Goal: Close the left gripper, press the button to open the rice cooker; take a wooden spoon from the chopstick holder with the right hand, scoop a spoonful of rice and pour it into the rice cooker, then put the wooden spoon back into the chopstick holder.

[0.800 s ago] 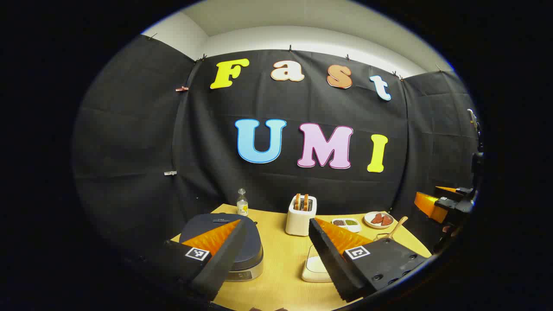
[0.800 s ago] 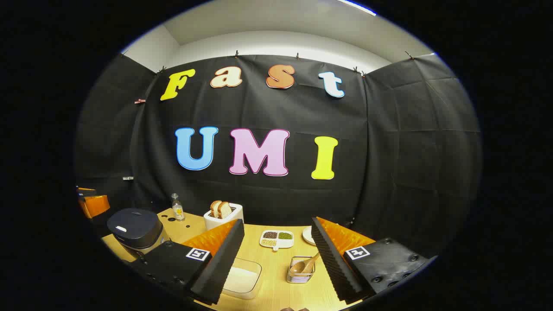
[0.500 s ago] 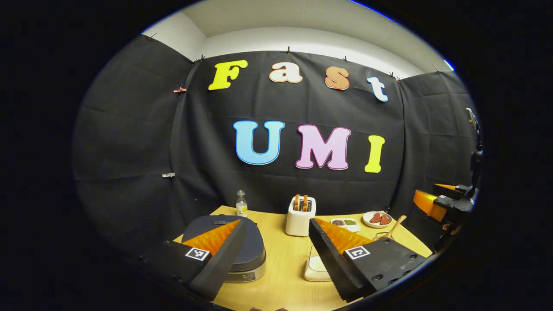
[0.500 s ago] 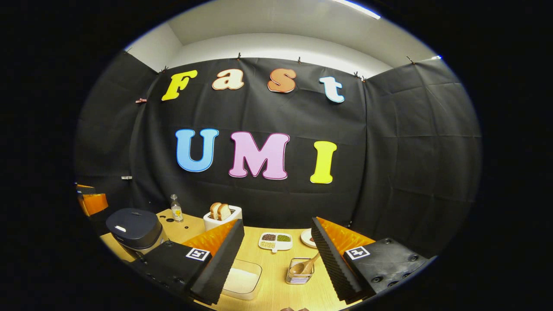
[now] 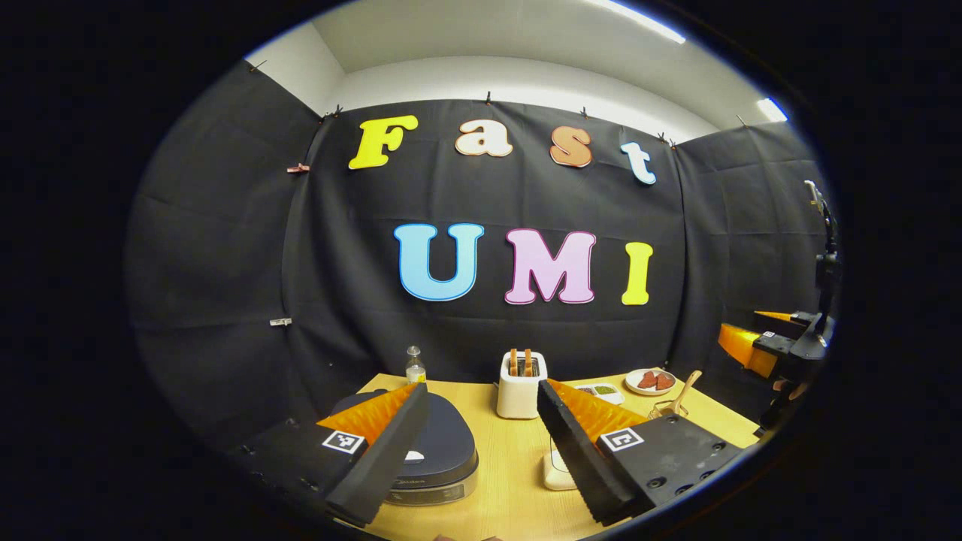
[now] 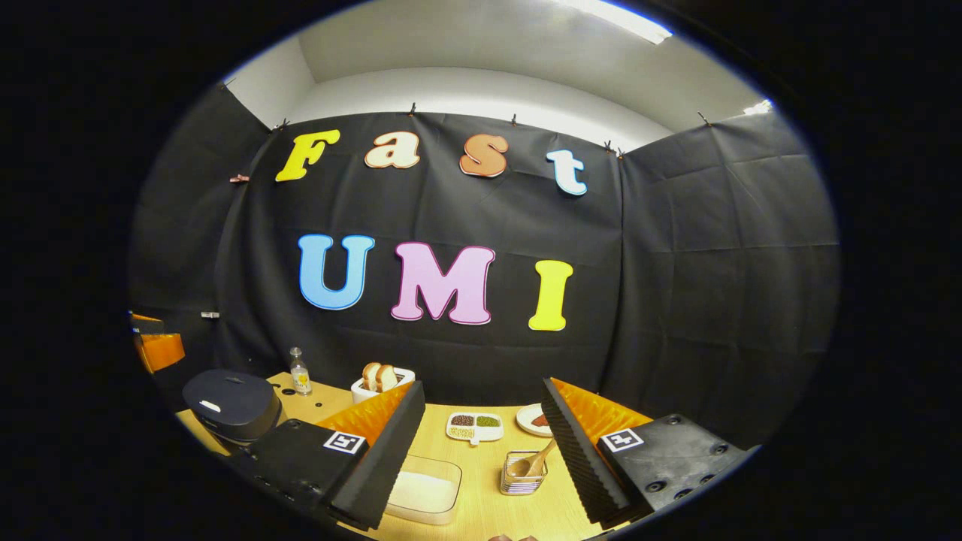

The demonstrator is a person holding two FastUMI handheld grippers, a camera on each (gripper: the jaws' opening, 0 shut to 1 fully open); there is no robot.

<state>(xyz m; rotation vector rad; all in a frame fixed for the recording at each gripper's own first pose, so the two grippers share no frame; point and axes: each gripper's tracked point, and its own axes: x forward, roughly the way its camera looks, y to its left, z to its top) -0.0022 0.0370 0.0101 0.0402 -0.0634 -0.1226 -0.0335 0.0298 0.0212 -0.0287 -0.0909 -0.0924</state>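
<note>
Left hand-held gripper (image 5: 481, 421) hangs with its fingers spread wide above the desk (image 5: 511, 481); the closed rice cooker (image 5: 436, 458) sits just behind its left finger. Right hand-held gripper (image 6: 481, 424) is likewise wide open and holds nothing, with the wooden spoon (image 6: 532, 461) standing in the chopstick holder (image 6: 522, 479) between its fingers, beside the rice container (image 6: 422, 490).

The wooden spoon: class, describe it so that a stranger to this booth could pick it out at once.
On the wooden table, in front of the white divided dish of beans, stands a small wire chopstick holder beside the clear rice container. The wooden spoon leans in it, the only utensil there, its handle slanting up to the right.
</note>
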